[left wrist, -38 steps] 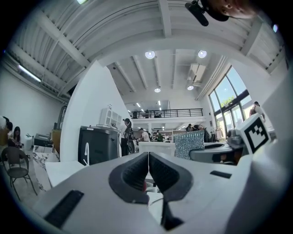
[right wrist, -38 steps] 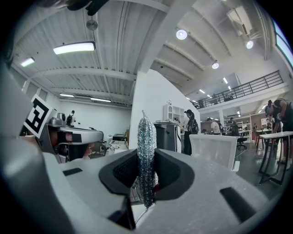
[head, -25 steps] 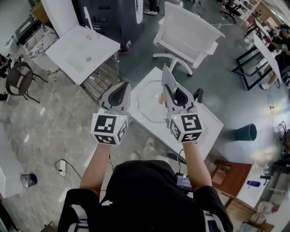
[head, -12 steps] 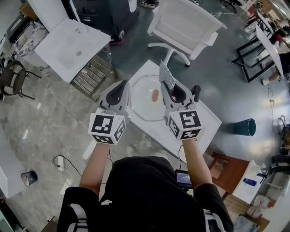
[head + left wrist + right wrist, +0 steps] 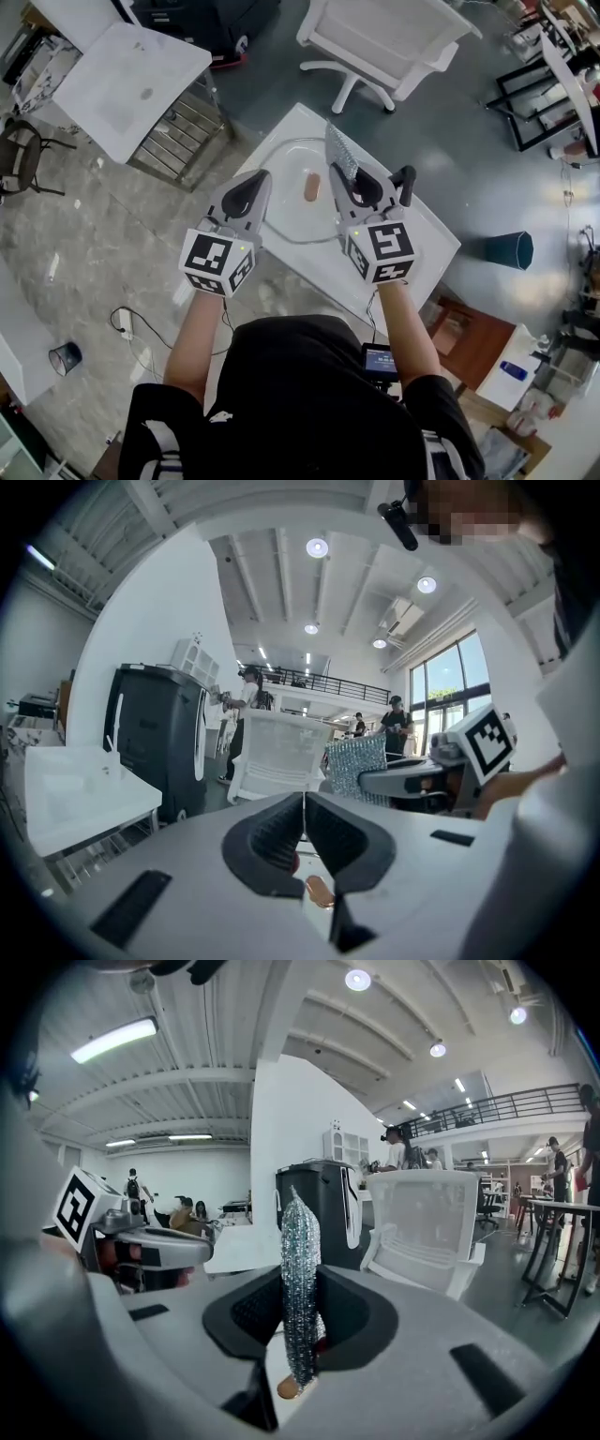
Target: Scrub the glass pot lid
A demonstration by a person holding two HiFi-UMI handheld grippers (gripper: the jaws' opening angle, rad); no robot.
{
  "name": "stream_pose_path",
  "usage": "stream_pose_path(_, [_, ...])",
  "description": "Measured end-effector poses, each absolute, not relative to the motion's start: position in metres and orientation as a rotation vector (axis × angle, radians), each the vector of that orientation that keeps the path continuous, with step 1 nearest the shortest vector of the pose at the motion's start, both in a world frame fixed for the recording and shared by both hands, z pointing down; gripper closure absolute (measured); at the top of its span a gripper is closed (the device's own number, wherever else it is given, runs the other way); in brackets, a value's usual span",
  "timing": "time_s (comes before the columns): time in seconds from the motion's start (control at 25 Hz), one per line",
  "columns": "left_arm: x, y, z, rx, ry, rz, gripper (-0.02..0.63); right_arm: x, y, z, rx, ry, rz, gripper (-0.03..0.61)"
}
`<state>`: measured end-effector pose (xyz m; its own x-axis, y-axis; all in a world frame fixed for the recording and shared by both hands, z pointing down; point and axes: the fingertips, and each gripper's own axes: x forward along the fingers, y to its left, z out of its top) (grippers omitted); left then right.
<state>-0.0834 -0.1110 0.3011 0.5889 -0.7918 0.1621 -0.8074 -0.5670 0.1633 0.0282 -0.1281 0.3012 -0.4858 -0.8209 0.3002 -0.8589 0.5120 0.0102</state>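
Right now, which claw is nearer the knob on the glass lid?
Right. In the head view the right claw, gripping the scrub pad, sits just right of the knob. The left claw, shut and empty, is at the lid's left edge, farther off.

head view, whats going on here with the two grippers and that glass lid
A person holds a gripper in each hand over a white table. The right gripper has its fingers shut on a silvery scrub pad, which stands upright. The left gripper is shut and empty. The glass pot lid lies flat on the table ahead of both, its brown knob facing up. Scrubbing doesn't look started: the pad doesn't appear to be pressed on the glass.
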Motion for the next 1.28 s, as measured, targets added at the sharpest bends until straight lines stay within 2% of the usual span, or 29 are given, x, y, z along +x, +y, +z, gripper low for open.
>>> stream_pose_path(0.4, [-0.059,-0.117,0.388,2.526,-1.144,0.350,0.607,0.040,-0.142,0.354,1.350,-2.439,0.286,0.505])
stream_pose_path(1.2, [-0.031,-0.111,0.486,2.513,-0.953,0.622,0.604,0.060,-0.148,0.436,1.272,-2.345,0.407,0.505])
stream_pose_path(1.24, [-0.029,-0.110,0.490,2.516,-0.936,0.629,0.601,0.061,-0.148,0.439,1.270,-2.342,0.409,0.505])
stream_pose_path(1.28, [-0.027,-0.109,0.495,2.519,-0.913,0.637,0.560,0.062,-0.148,0.441,1.268,-2.339,0.411,0.505])
